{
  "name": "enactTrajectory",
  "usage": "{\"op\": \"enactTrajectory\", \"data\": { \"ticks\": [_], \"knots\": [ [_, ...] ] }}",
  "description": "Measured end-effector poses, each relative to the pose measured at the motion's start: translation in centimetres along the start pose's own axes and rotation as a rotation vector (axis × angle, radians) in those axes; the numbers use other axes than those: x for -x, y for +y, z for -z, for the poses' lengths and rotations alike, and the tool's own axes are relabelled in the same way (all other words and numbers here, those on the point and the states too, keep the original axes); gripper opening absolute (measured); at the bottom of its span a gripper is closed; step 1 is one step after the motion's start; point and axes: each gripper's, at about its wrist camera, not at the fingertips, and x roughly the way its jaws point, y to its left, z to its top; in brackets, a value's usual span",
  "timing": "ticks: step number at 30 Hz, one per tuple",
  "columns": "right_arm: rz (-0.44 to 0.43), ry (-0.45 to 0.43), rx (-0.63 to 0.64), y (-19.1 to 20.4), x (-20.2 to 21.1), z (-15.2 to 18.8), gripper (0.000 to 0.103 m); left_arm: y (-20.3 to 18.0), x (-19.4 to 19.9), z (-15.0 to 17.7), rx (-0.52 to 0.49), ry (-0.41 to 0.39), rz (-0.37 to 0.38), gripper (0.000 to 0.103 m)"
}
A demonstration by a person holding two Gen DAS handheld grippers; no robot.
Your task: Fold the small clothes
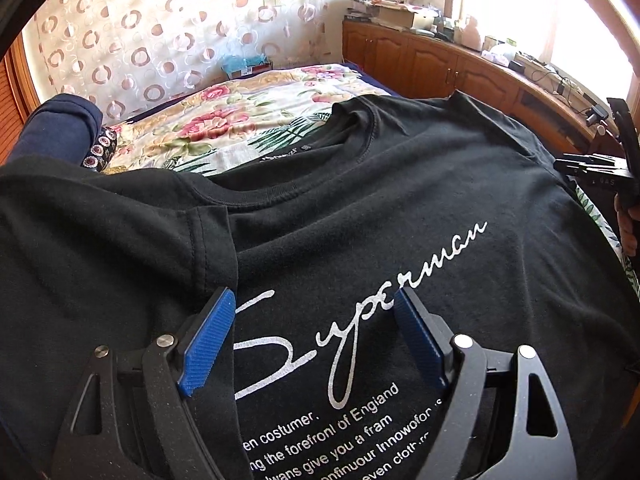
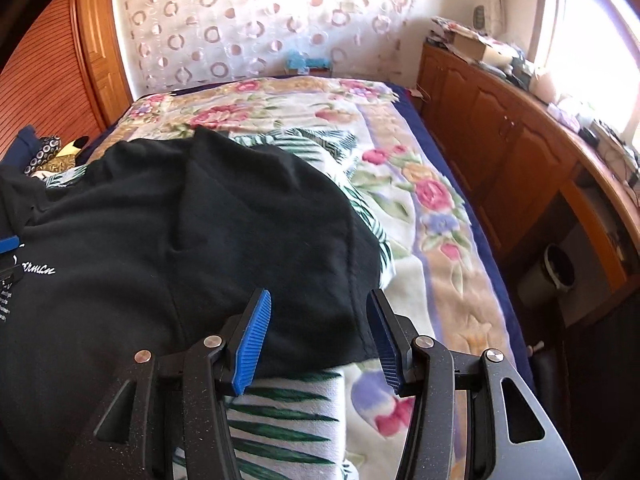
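A black T-shirt (image 1: 360,200) with white "Superman" script lies front up on a floral blanket. Its left sleeve is folded in over the chest. My left gripper (image 1: 314,308) is open above the script, holding nothing. In the right wrist view the shirt's right sleeve (image 2: 260,208) spreads over the blanket. My right gripper (image 2: 318,304) is open, its blue pads either side of the sleeve's hem edge, not closed on it. The right gripper also shows at the right edge of the left wrist view (image 1: 592,168).
The floral blanket (image 2: 432,208) covers the bed. A wooden cabinet (image 2: 512,136) with clutter on top runs along the right side. A dark bin (image 2: 552,276) stands by it. A navy cushion (image 1: 56,128) lies at the left. A patterned curtain hangs behind.
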Motion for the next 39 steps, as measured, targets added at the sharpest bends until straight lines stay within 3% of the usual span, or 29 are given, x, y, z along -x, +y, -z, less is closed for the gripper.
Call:
{"op": "enactTrajectory", "data": {
  "ticks": [3, 5, 15, 19, 20, 21, 23, 30, 39],
  "knots": [
    [-0.013, 0.002, -0.022, 0.2, 0.4, 0.0, 0.057, -0.1, -0.1, 0.0, -0.006, 0.005, 0.005, 0.089],
    [-0.026, 0.006, -0.034, 0.5, 0.2, 0.0, 0.057, -0.4, -0.4, 0.0, -0.021, 0.019, 0.014, 0.103],
    [-0.086, 0.030, -0.062, 0.1, -0.5, 0.6, 0.055, -0.5, -0.5, -0.1, -0.031, 0.026, 0.013, 0.103],
    [-0.094, 0.023, -0.047, 0.4, -0.1, 0.6, 0.037, -0.6, -0.5, -0.1, -0.031, 0.026, 0.013, 0.103],
    [-0.067, 0.019, -0.031, 0.6, -0.1, 0.5, 0.030, -0.6, -0.5, -0.1, -0.031, 0.026, 0.013, 0.103],
    [-0.036, 0.015, -0.015, 0.7, 0.0, 0.4, 0.016, -0.6, -0.5, -0.1, -0.031, 0.025, 0.014, 0.103],
    [-0.003, 0.007, 0.017, 0.9, 0.0, 0.2, 0.007, -0.5, -0.5, -0.1, -0.030, 0.024, 0.016, 0.103],
    [-0.016, -0.070, 0.071, 2.4, 1.3, -0.4, 0.005, -0.2, 0.6, -0.1, -0.016, -0.035, 0.031, 0.103],
    [-0.166, -0.120, 0.154, 7.6, 2.9, 0.3, 0.005, 1.8, 3.8, -0.5, 0.058, -0.163, 0.045, 0.103]
  ]
}}
